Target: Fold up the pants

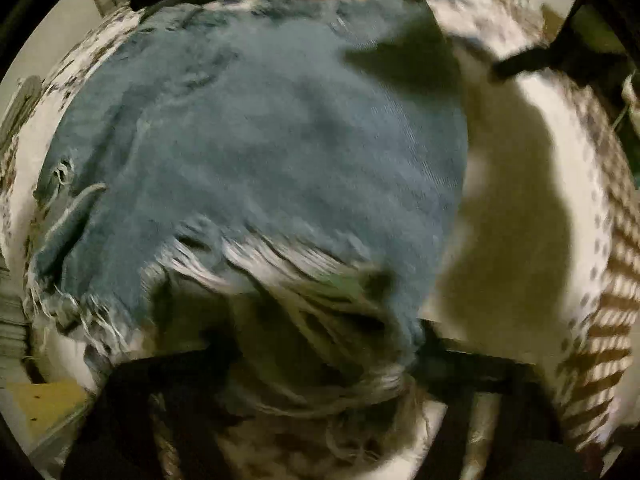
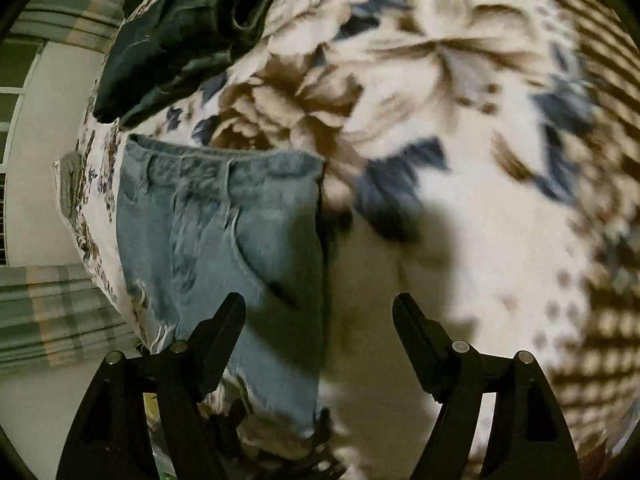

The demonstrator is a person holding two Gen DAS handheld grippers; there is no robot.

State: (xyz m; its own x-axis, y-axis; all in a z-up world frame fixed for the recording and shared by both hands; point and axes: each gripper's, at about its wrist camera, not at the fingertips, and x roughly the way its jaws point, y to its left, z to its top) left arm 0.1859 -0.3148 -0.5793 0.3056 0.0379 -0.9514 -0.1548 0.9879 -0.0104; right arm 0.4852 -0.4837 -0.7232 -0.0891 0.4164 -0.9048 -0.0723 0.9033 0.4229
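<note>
Light blue denim pants [image 1: 260, 148] with frayed hems lie on a flowered bedspread [image 1: 516, 184]. In the left wrist view they fill the middle, and my left gripper [image 1: 320, 360] sits at their frayed hem with fabric bunched between its black fingers [image 1: 472, 372]; blur hides whether it grips. In the right wrist view the pants [image 2: 224, 240] lie folded lengthwise, waistband at the far end. My right gripper [image 2: 320, 312] is open and empty above them, its left finger [image 2: 224, 328] over the denim, the right finger [image 2: 416, 332] over the bedspread.
A dark garment [image 2: 180, 36] lies bunched at the far end of the bedspread [image 2: 460, 140]. The bed's left edge and a checked cloth [image 2: 56, 316] show at the left. The other gripper's black fingers [image 1: 532, 60] show at the upper right of the left wrist view.
</note>
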